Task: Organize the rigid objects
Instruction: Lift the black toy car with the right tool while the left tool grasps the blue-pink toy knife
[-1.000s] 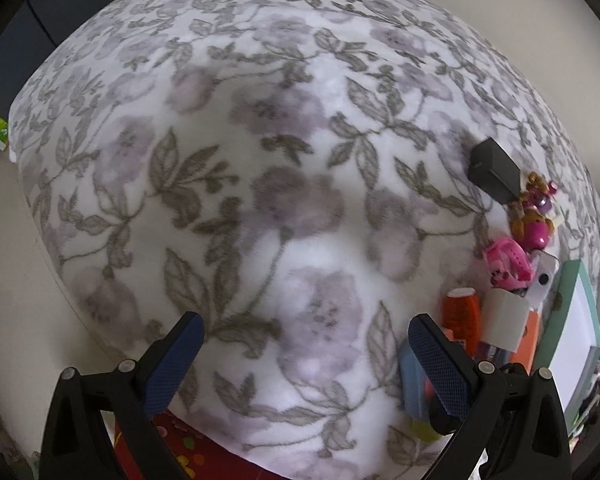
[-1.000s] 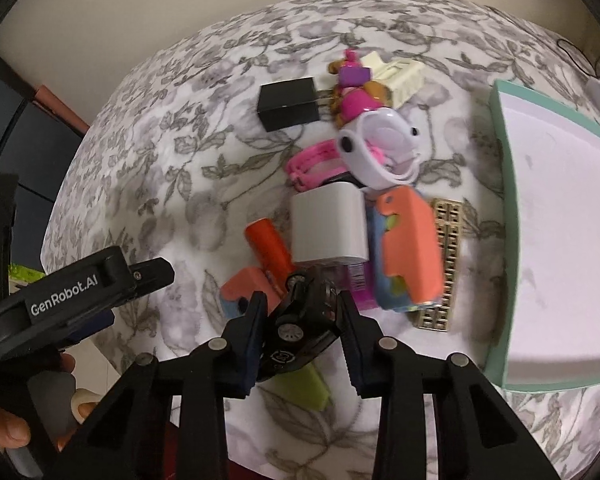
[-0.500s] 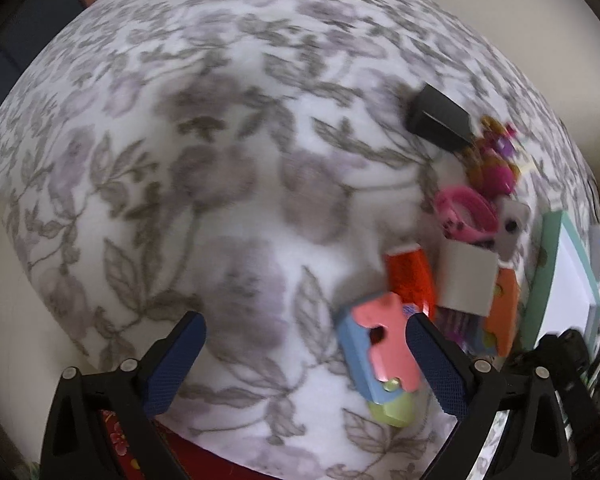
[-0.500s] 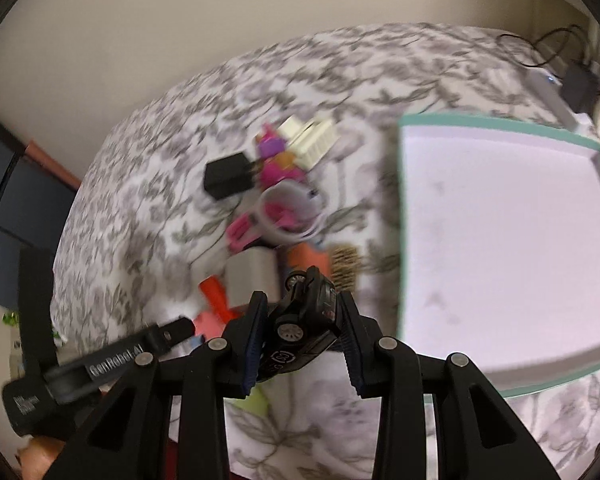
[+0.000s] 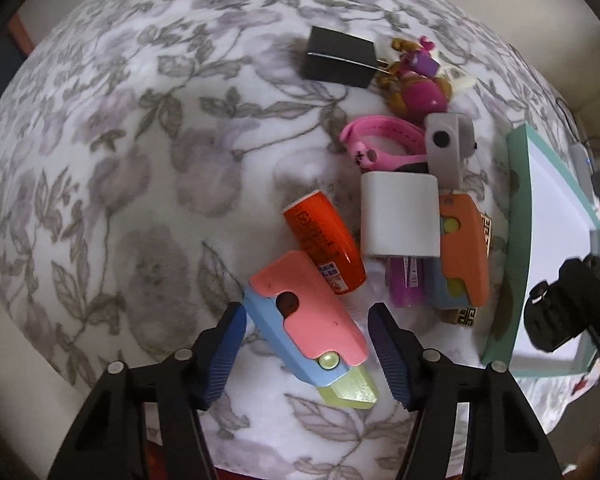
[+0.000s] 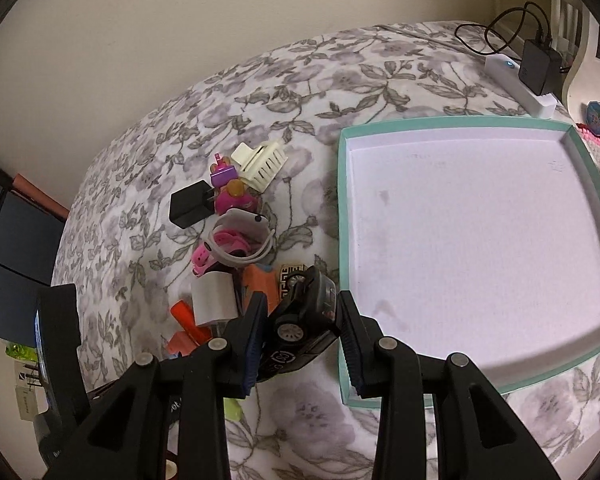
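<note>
A pink-and-blue toy knife (image 5: 308,316) with a yellow tip lies on the floral bedspread. My left gripper (image 5: 306,354) is open and its fingers straddle the knife, a small gap on the right side. My right gripper (image 6: 302,320) is shut on a black toy car (image 6: 304,318), held above the bedspread at the left rim of the teal tray (image 6: 342,200). The car (image 5: 560,312) also shows in the left wrist view, by the tray's rim (image 5: 518,208). The tray's white floor is bare.
A pile lies left of the tray: black charger (image 5: 338,62), pink doll (image 5: 420,94), pink watch (image 5: 380,144), white charger cube (image 5: 398,214), orange tube (image 5: 324,248), orange-and-blue toy knife (image 5: 462,248). A cream clip (image 6: 262,164) and a power strip (image 6: 516,80) lie further back.
My left gripper swung right onto the pile and its fingers narrowed around the pink-and-blue knife. My right gripper lifted the black car away from the pile toward the tray.
</note>
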Action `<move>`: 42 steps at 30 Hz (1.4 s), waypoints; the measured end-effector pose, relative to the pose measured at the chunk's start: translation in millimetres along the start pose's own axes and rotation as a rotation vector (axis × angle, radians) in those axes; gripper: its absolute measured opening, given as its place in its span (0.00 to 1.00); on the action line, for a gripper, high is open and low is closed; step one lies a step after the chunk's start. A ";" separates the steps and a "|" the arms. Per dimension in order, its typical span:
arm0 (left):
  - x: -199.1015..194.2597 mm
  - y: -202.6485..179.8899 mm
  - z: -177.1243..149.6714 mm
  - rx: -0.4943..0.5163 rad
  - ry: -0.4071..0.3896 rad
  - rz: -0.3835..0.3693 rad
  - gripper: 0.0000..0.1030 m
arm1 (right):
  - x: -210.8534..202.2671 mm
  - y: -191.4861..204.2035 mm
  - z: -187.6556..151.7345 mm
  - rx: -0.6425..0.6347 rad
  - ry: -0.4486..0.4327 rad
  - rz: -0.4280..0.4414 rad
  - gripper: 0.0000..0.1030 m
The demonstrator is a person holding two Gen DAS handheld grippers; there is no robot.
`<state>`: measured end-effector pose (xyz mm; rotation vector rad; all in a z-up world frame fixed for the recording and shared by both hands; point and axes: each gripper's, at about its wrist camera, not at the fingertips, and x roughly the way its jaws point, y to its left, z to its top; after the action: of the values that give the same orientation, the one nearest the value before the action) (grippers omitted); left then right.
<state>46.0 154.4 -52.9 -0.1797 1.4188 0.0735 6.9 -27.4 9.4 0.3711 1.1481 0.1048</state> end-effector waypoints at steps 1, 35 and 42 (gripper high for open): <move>-0.3 -0.6 -0.3 0.004 -0.001 -0.001 0.62 | 0.2 0.0 -0.2 0.001 0.001 0.000 0.36; -48.1 -22.4 -50.9 0.090 -0.095 -0.003 0.51 | -18.6 -13.6 6.4 0.062 -0.054 0.039 0.36; -20.5 -21.3 -49.0 0.109 -0.035 0.029 0.62 | -7.6 -17.6 4.9 0.071 -0.012 0.002 0.36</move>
<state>-1.6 126.4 -37.8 -0.0670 1.3872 0.0230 6.3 -47.0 11.7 0.4347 1.1417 0.0633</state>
